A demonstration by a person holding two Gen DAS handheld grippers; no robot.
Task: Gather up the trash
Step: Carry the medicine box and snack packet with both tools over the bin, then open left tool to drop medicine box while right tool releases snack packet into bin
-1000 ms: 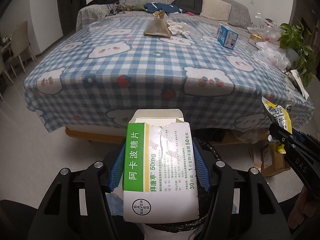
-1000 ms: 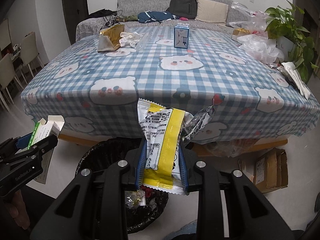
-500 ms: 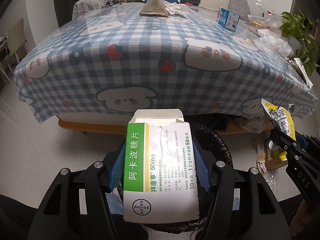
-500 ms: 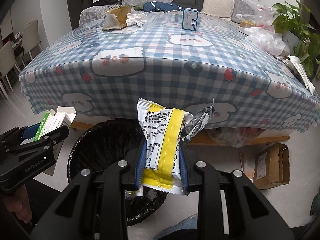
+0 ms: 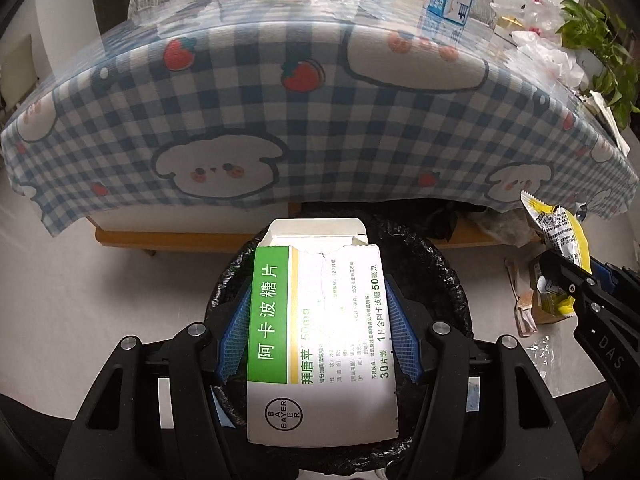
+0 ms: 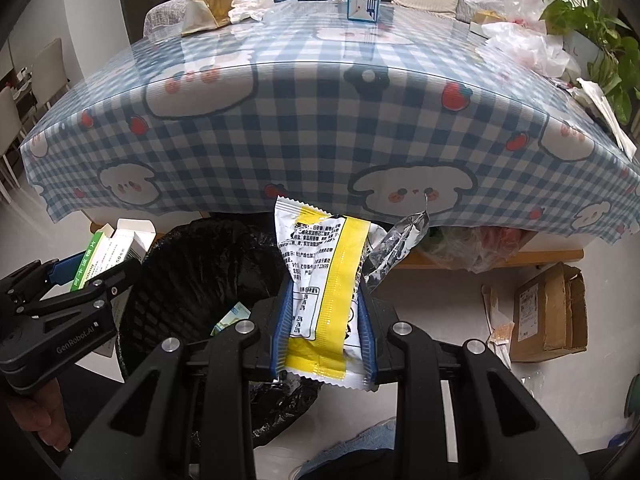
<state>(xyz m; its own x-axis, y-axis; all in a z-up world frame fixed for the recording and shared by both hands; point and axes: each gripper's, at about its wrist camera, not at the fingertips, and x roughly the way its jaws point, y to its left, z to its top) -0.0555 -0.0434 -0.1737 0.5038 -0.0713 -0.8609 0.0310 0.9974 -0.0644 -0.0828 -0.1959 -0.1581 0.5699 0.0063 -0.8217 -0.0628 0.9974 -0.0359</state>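
Observation:
My left gripper is shut on a white and green medicine box and holds it over the black-lined trash bin. My right gripper is shut on a yellow and white snack wrapper, held at the right rim of the same bin. The wrapper also shows at the right of the left wrist view. The box and left gripper show at the left of the right wrist view. Some trash lies inside the bin.
A table with a blue checked cloth stands just behind the bin. On it are a small blue carton, a brown paper bag and white plastic bags. A cardboard box lies on the floor at right.
Both grippers have dropped lower and come over the bin, still holding the box and the wrapper. The table top now looks higher and farther tilted away.

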